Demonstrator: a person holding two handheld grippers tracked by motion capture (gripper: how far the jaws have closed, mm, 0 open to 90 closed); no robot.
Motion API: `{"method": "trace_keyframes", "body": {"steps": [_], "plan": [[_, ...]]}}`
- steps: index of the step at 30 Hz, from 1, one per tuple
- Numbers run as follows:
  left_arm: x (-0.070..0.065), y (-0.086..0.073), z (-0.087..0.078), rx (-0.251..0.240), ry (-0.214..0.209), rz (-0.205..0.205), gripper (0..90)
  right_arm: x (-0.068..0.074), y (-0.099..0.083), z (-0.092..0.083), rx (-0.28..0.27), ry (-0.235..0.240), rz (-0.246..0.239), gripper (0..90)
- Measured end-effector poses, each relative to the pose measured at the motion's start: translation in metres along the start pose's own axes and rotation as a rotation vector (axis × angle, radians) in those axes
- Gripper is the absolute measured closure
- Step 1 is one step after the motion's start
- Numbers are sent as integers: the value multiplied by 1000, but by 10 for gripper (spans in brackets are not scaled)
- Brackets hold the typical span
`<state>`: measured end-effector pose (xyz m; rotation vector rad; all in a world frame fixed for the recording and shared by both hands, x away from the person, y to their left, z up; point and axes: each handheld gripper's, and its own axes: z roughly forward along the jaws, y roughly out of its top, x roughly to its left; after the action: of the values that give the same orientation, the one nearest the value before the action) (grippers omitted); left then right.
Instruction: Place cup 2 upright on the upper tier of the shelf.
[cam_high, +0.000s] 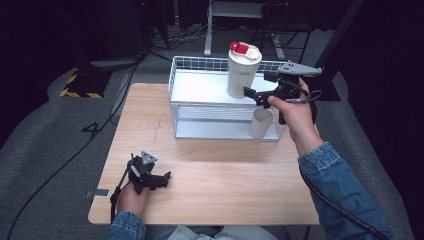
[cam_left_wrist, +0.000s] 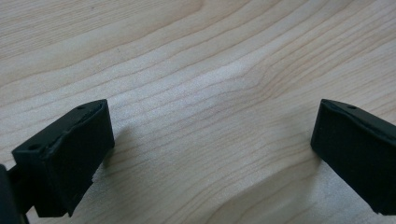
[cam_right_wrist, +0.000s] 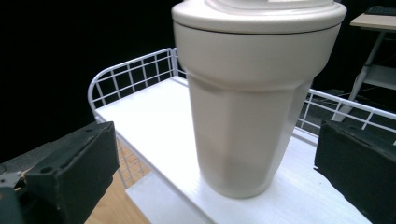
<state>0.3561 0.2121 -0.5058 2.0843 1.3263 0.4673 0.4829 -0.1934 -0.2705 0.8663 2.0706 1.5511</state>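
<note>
A cream tumbler with a red piece on its lid stands upright on the top shelf of a white wire rack. My right gripper is held just to its right at shelf height, open. In the right gripper view the tumbler stands a little ahead of the right gripper, between the lines of the two spread jaws and touching neither. My left gripper rests low on the wooden table near the front left, open; the left gripper has bare wood between its jaws.
A second cream cup sits on the rack's lower shelf at the right end, below my right hand. The rack stands at the table's far edge. Beyond the table lie grey floor, cables and desk legs.
</note>
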Motion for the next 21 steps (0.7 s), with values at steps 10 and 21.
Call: {"method": "trace_keyframes", "body": {"steps": [10, 21], "plan": [[0, -1, -1, 0, -4, 6, 0, 4, -14, -33, 16, 35, -14, 0], [2, -3, -4, 6, -18, 18, 0, 2, -36, -77, 20, 94, -15, 7]]}}
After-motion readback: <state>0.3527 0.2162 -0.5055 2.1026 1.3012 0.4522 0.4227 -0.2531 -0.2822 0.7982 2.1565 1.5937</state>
